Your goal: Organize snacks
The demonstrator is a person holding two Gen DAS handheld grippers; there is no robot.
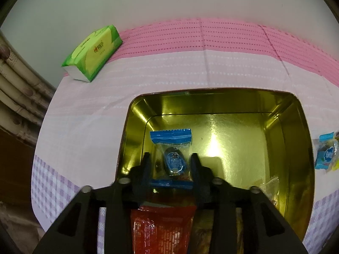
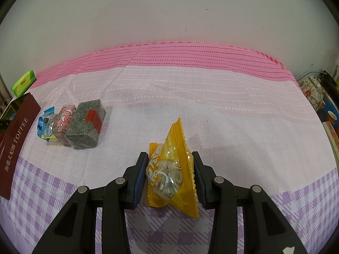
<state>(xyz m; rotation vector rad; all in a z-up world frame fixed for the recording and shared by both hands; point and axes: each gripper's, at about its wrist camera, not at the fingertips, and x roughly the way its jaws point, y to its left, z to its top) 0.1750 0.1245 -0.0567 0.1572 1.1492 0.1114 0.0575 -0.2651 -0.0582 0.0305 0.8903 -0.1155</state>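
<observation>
Plain pale wall behind; tablecloth point(image 2: 211, 110) w/ pink band at far edge, pale middle, purple check nearest the tools

- Left gripper point(image 1: 170, 165): above open gold-lined tin point(image 1: 296, 139), fingers astride a blue-edged clear snack pkt point(image 1: 172, 154); pads look close to its sides but contact can't be told, so clamped or not: can't tell. Pkt sits toward tin's left wall, top edge pointing away from tool. Right of the fingers the tin floor is bare & shiny up to far and right walls
- Red snack pkt point(image 1: 163, 228): under the tool body, nearer than the blue one; more wrappers low right by tin's right wall, blurred
- Tin rim: rounded corners; cloth shows all round far and left sides
- Green tissue pack point(image 1: 93, 53): far left of tool, at cloth's far-left edge, well apart from tin
- Right gripper point(image 2: 170, 173): clamped on yellow snack pkt point(image 2: 171, 169), both pads pressed to its sides, pkt tilted, crimped tip pointing up and away
- Ahead and right of right tool: open cloth to the far edge
- Snack cluster, left-fwd of right tool, near tin's dark red outer wall: grey speckled block point(image 2: 85, 124), pink patterned pkt point(image 2: 65, 124), small blue pkt point(image 2: 43, 122), touching side by side
- Floral pot point(image 2: 313, 93): off table's right edge
</observation>
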